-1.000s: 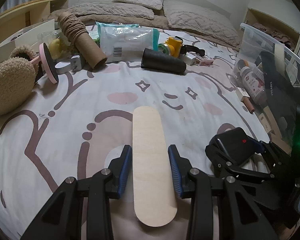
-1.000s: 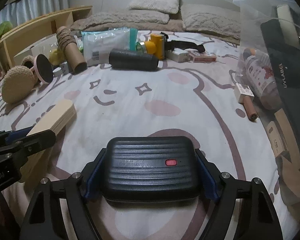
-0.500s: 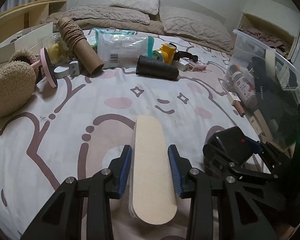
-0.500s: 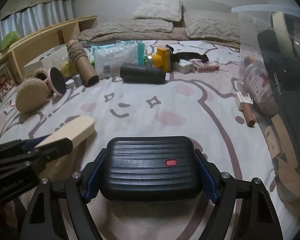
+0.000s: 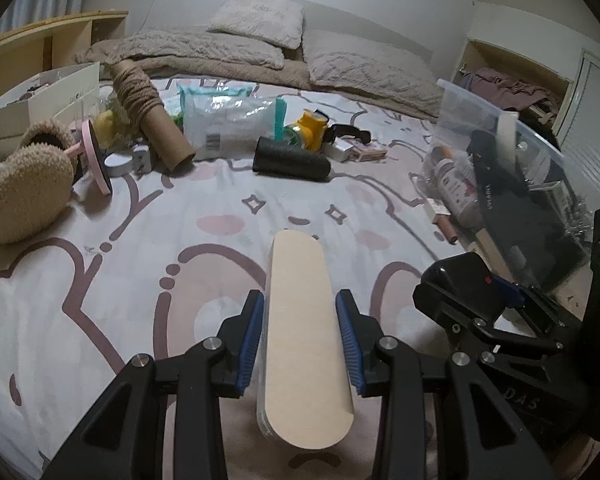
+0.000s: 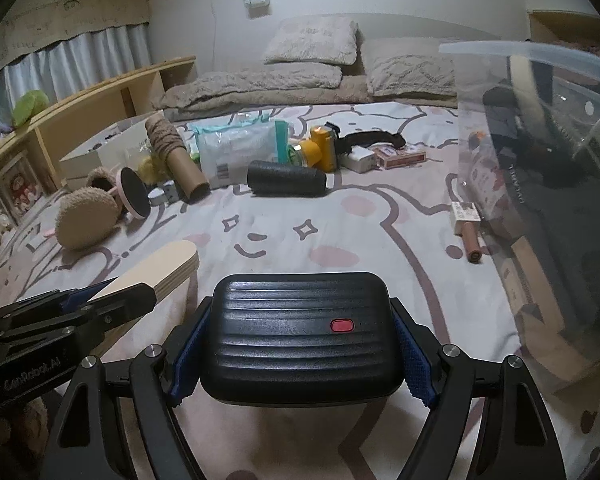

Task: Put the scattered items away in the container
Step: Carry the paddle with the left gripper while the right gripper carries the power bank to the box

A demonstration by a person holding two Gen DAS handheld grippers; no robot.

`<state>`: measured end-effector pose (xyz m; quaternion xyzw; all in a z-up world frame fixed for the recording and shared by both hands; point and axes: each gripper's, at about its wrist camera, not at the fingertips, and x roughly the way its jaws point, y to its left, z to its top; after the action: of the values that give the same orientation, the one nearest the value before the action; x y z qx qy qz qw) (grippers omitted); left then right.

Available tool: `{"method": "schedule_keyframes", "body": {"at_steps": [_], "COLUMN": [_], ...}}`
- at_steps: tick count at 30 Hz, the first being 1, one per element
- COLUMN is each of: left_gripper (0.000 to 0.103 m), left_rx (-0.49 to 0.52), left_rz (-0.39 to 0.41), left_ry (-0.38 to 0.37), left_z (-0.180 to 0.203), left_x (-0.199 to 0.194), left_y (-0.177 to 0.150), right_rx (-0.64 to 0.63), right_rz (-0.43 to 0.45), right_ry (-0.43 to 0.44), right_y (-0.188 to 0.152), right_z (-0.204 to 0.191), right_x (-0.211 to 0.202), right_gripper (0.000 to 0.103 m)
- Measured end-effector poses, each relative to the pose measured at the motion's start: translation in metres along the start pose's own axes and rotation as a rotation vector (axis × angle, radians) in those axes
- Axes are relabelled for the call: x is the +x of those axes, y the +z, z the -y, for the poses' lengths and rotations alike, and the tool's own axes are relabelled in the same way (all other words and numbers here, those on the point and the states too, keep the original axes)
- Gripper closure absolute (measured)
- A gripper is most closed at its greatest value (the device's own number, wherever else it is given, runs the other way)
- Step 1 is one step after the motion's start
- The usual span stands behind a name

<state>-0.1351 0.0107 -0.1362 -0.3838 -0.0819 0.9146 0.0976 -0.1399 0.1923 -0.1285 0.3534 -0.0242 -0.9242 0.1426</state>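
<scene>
Left gripper clamped on pale wooden board at lower centre, right gripper spread wide, gripping black ribbed case, clear bin at right edge, clutter on bedspread beyond.

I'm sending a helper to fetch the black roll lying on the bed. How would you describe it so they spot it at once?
On the patterned bed sheet, look at the row of clutter before the pillows. In front of the clear plastic packet lies the black roll, on its side. It is the only dark, plain cylinder; the cardboard tube nearby is brown.

your left tool has black angular arms, silver screws and blue ribbed pads. your right tool matches it. white lettering marks each body.
</scene>
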Motion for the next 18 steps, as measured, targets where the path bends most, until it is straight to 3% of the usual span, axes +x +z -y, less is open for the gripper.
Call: {"method": "schedule_keyframes", "body": {"at_steps": [18], "left_gripper": [0.066], "left_rx": [0.098], "left_rz": [0.178], "left_ry": [-0.085], "left_z": [0.045], "left_x": [-0.083], "left_y": [0.036], "right_rx": [0.012], "right_rz": [0.162], "right_ry": [0.016], "right_y": [0.034], "right_z": [0.02], "right_x": [-0.097], "right_gripper": [0.021]}}
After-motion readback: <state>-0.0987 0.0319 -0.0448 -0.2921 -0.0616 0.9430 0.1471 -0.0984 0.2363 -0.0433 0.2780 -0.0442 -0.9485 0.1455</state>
